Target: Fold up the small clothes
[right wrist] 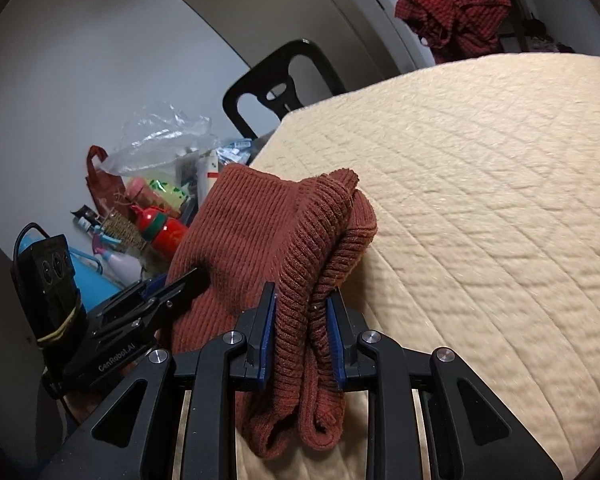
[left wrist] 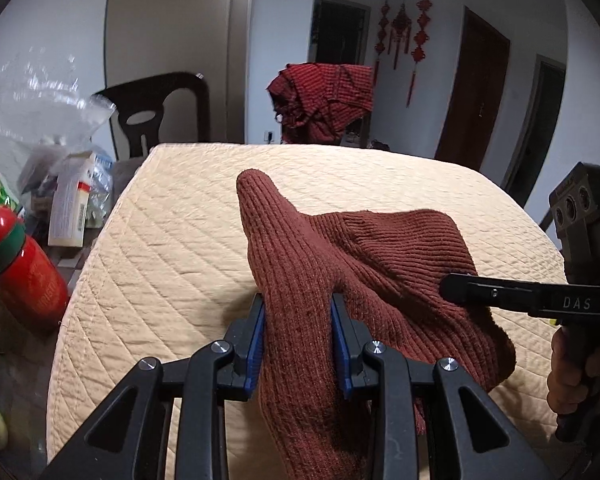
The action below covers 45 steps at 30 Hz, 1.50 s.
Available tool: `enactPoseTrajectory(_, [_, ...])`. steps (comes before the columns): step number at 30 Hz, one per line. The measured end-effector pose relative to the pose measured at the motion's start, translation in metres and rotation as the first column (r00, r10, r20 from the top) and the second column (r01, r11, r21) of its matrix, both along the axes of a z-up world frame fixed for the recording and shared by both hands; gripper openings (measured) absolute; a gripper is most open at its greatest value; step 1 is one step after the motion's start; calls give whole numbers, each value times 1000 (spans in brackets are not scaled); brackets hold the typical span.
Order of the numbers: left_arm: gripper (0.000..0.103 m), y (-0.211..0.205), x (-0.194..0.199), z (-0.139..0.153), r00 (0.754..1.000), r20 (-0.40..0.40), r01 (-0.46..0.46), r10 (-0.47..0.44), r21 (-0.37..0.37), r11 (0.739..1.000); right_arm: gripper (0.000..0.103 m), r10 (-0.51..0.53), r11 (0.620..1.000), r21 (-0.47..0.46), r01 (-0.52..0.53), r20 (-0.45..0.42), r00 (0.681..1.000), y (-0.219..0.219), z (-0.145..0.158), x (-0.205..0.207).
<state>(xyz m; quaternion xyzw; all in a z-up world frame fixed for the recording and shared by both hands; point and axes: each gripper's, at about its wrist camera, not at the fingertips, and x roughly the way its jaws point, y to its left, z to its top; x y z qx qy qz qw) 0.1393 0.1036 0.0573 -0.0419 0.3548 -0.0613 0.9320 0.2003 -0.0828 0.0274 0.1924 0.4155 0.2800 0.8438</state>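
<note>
A rust-brown ribbed knit garment [left wrist: 380, 264] hangs between both grippers above the beige quilted table cover [left wrist: 172, 216]. My left gripper [left wrist: 298, 308] is shut on a bunched fold of it, blue pads pressing both sides. My right gripper [right wrist: 302, 308] is shut on the doubled ribbed edge of the same garment [right wrist: 260, 224]. In the left wrist view the right gripper's black finger [left wrist: 500, 290] reaches into the cloth from the right, with a hand [left wrist: 568, 364] below it. The left gripper's body [right wrist: 140, 312] shows at the left of the right wrist view.
A red bottle [left wrist: 24, 268], a carton [left wrist: 70, 200] and plastic bags [left wrist: 40, 112] crowd the table's left side. A dark chair [left wrist: 156, 116] stands behind, and a red checked cloth [left wrist: 324, 100] hangs beyond the far edge. The quilted cover [right wrist: 480, 200] stretches bare to the right.
</note>
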Motion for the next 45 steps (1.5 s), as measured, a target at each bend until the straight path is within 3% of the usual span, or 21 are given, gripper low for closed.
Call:
enactPoseTrajectory(8, [37,29,13,-42,998,-66,-23,20,-59,998,24,-16,1000,-19,15,-74,997,-4,-33,22])
enactPoseTrajectory(13, [39,27,3,-33,998,-59,-38,36,-25,999,28,-20,998,-62,17,-51,999,-9,-21,14])
enactPoseTrajectory(16, [39,25,-10,-19,998,-26,-62,62,12,998,28,-36,993,-112,39,29,999,-9,0,6])
enactPoseTrajectory(20, [39,18,-32,-8,999,4,-46,47,-14,999,28,24,986,-168,-5,115,993,1,17,-21])
enactPoseTrajectory(24, [37,11,-41,-21,999,-38,-26,26,-12,1000,23,110,965,-249,-81,106,988,22,0,-34])
enactPoseTrajectory(26, [37,11,-43,-30,998,-41,-38,39,25,999,21,115,949,-303,-85,83,990,24,-15,-34])
enactPoseTrajectory(32, [37,25,-45,-32,998,-59,-39,37,-27,999,21,112,953,-292,-82,86,990,18,-10,-33])
enactPoseTrajectory(39, [37,19,-8,2,999,7,-47,47,-1,999,21,56,960,-281,-6,170,984,25,12,-3])
enactPoseTrajectory(42, [37,14,22,-8,998,-31,-50,51,16,999,21,29,952,-305,23,163,986,31,6,22])
enactPoseTrajectory(45, [37,7,36,-29,995,-83,-46,50,54,997,21,10,938,-347,26,102,995,30,-13,43])
